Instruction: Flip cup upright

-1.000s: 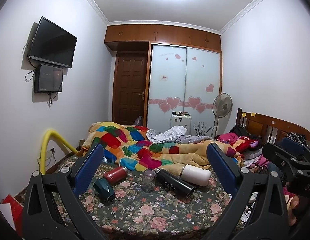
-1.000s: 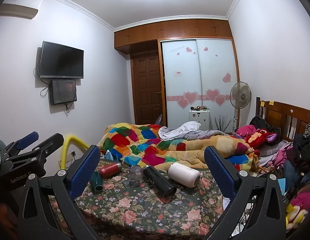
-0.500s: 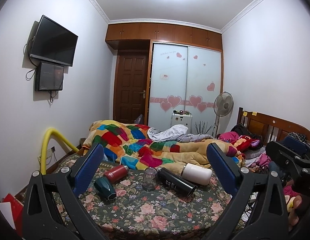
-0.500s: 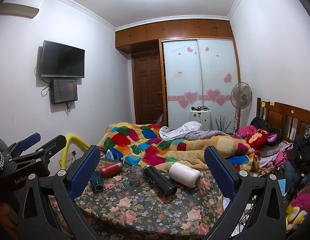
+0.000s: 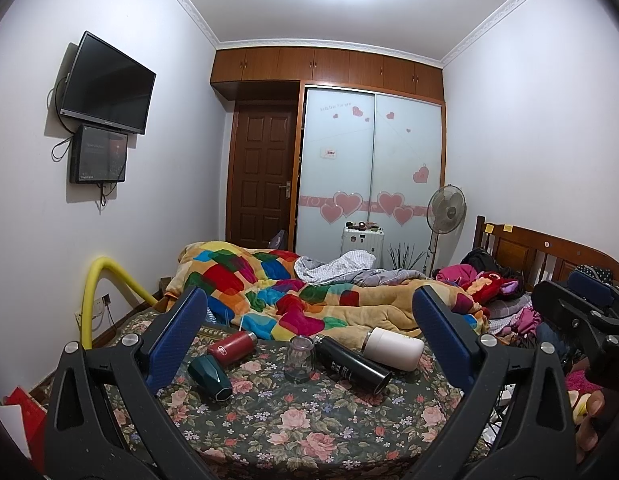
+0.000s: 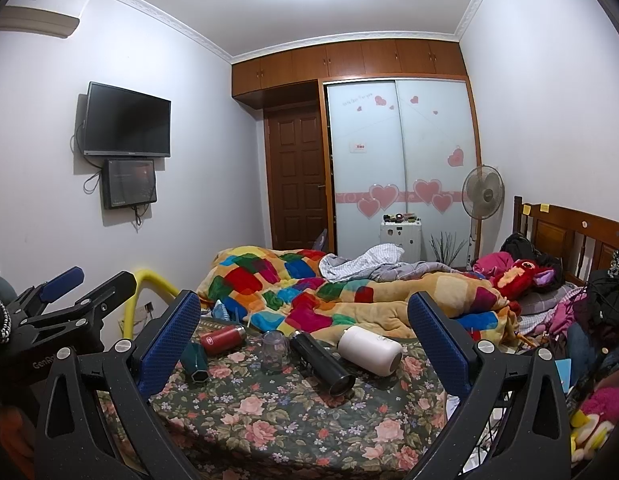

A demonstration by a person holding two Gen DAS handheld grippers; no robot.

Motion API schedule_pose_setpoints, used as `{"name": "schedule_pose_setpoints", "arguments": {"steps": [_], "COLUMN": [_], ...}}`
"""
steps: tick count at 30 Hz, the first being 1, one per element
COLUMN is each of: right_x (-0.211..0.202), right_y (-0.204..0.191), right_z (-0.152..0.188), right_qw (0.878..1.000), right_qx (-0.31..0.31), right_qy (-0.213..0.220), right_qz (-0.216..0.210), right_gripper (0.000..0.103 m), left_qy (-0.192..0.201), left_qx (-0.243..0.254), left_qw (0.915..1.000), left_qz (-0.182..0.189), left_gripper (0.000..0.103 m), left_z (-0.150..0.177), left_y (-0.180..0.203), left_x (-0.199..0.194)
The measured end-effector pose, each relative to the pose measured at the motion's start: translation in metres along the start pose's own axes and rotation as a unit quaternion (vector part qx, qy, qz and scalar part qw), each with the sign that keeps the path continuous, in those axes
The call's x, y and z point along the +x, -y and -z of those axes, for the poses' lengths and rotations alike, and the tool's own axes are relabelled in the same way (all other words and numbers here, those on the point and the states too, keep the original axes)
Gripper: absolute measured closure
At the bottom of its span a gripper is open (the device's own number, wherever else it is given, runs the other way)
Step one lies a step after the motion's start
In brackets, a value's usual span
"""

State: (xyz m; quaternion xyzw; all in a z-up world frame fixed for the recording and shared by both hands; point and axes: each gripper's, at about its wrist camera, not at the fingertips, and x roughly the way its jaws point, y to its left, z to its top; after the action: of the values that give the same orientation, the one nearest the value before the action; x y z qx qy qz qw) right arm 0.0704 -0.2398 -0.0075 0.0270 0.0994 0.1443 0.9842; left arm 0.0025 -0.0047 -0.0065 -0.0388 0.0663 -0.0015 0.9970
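Note:
Several cups lie on a round table with a floral cloth. A dark green cup, a red flask, a black flask and a white cup lie on their sides. A clear glass stands mouth down between them. In the right wrist view they show as green cup, red flask, glass, black flask and white cup. My left gripper and right gripper are both open, empty and held back from the cups.
A bed with a patchwork quilt lies right behind the table. A yellow tube arches at the left. A wooden headboard and piled clothes are at the right. A fan stands by the wardrobe.
Both views have shifted only slightly. The cups lie where they were and both grippers stay open.

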Motion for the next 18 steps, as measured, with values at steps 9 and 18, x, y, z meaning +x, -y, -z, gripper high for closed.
{"name": "schedule_pose_setpoints", "arguments": {"steps": [9,18], "right_x": [-0.0001,0.0], "right_y": [-0.0014,-0.0013], "right_z": [-0.0001,0.0004], "right_qw": [1.0,1.0], "right_qx": [-0.001,0.0], "right_qy": [0.0,0.0], "right_qz": [0.0,0.0], "right_gripper": [0.0,0.0], "left_qy": [0.001,0.0], "left_qx": [0.0,-0.001], "left_qw": [1.0,1.0], "left_qz": [-0.001,0.0], "left_gripper": [0.0,0.0], "left_z": [-0.0003,0.0], "left_y": [0.0004,0.0001], "left_x": [0.0,-0.0002]}}
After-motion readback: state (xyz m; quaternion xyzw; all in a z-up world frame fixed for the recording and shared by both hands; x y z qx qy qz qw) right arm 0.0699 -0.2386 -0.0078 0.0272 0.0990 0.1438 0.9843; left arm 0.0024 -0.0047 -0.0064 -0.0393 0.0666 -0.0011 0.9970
